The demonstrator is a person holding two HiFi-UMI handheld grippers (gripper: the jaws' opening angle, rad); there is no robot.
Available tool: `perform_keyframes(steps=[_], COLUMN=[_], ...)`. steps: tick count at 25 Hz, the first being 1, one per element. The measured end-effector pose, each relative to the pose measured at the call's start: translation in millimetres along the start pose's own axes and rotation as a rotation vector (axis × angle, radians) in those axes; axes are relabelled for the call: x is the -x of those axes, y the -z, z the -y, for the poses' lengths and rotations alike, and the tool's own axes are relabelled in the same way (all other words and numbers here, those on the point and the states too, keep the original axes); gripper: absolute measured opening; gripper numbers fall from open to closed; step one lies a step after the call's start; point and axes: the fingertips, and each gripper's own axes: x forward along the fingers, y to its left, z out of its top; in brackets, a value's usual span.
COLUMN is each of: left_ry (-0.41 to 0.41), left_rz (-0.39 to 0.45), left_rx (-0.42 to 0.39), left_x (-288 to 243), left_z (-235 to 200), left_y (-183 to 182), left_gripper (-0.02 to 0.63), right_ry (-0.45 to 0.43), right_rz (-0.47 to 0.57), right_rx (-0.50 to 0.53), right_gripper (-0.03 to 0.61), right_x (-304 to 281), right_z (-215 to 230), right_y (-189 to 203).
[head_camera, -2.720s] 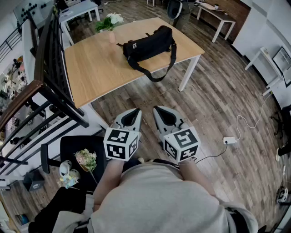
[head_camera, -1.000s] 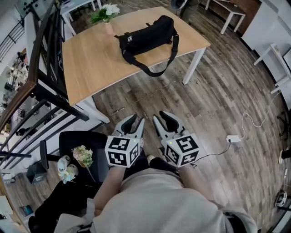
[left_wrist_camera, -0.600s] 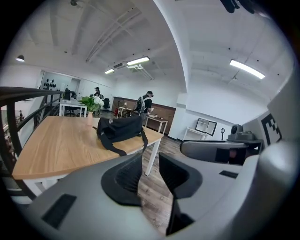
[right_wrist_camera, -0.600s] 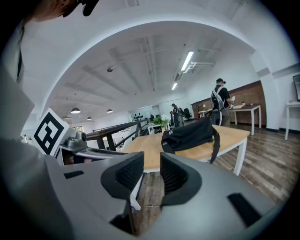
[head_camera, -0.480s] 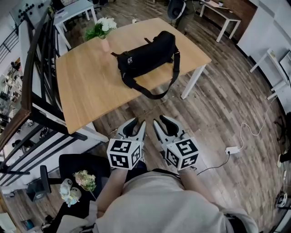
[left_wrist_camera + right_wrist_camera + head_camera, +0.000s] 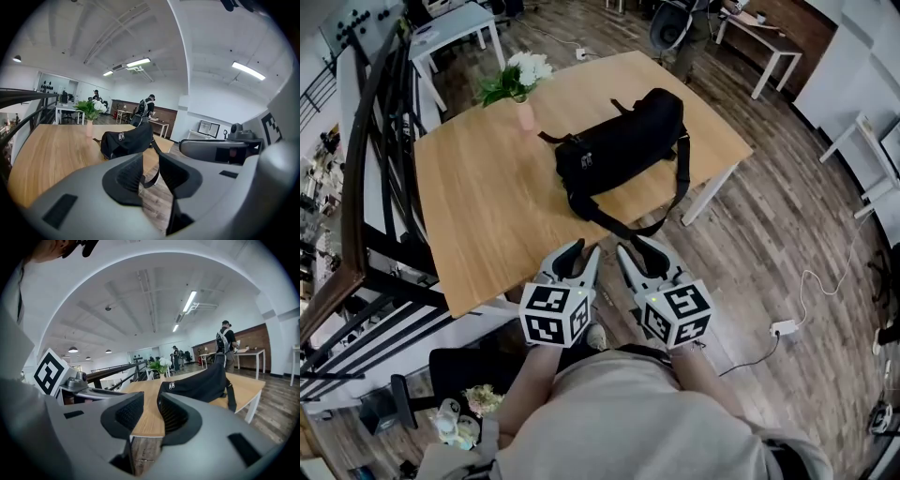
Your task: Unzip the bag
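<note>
Standing at the near edge of the wooden table (image 6: 487,206), holding the left gripper (image 6: 584,248) and right gripper (image 6: 633,246) side by side down at 6 o'clock in the head view, just beside that edge. Showing both sets of jaws sitting partly apart with nothing pinched between them, so released on both sides, pretty clear from each gripper view. Looking across at the black bag (image 6: 623,150) lying on the table up around 12 o'clock, well apart from both grippers, with its two zipper pulls (image 6: 120,136) sitting together on the end facing them and its strap (image 6: 649,228) drooping over the table edge at about 5 o'clock of the bag. Also spotting a pink vase of white flowers (image 6: 523,89) at roughly 10 o'clock of the bag, near it but not touching.
</note>
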Motion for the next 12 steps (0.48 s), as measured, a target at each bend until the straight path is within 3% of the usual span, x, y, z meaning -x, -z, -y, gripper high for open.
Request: perform_keyframes(steps=[12], left_ry=[-0.023], left_rz=[-0.034], left_rx=[0.074], left_x=[-28.5], left_z=[-44.9], left_y=[3.8], left_gripper=[0.109], right_ry=[-0.022], right_rz=[-0.073], right_rx=[0.001], right_gripper=[0.107], right_x=[-51.6], right_z=[8.3], right_y=[3.7])
